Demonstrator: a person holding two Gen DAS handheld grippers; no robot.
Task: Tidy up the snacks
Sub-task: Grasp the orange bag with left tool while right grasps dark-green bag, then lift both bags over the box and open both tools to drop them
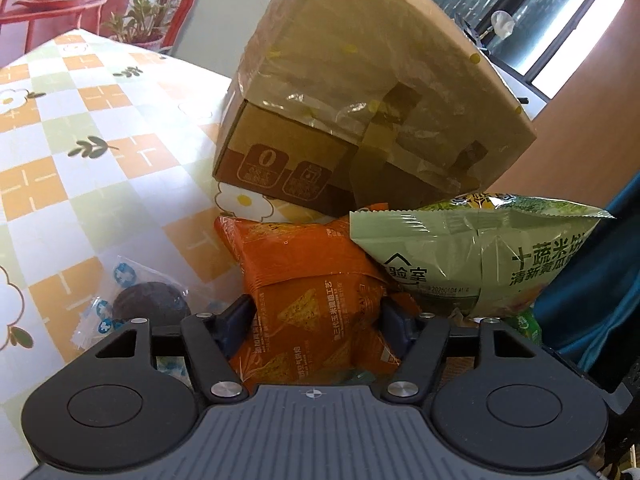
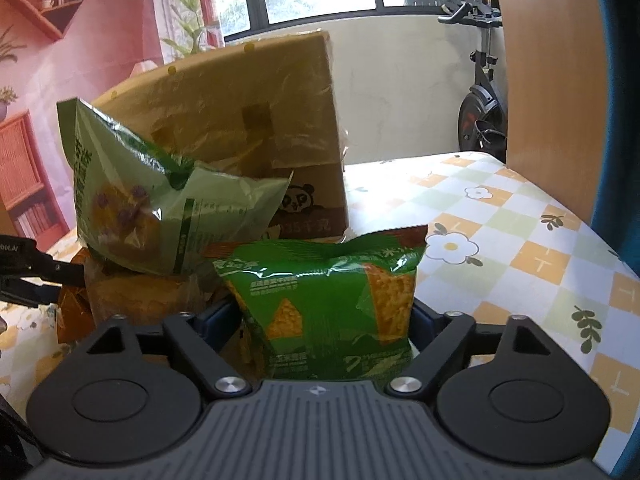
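Left tool [image 1: 316,320] pinching a soft orange foil chip packet [image 1: 308,280] mid-body, right tool [image 2: 324,320] clasping a crinkly green one [image 2: 328,292]: light, slippery, crushable.

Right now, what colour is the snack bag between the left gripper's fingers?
Orange bag, clearest in the left wrist view.

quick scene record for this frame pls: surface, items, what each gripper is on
surface: table with checked flower-print cloth
box: taped cardboard box, behind the snacks
left gripper: pads squeezing the orange chip bag
right gripper: jaws around the dark green chip bag; contact unclear
pale green rice-cracker bag: lying on top of the orange bag, against the box
other: wrapped dark cookie, left of the orange bag
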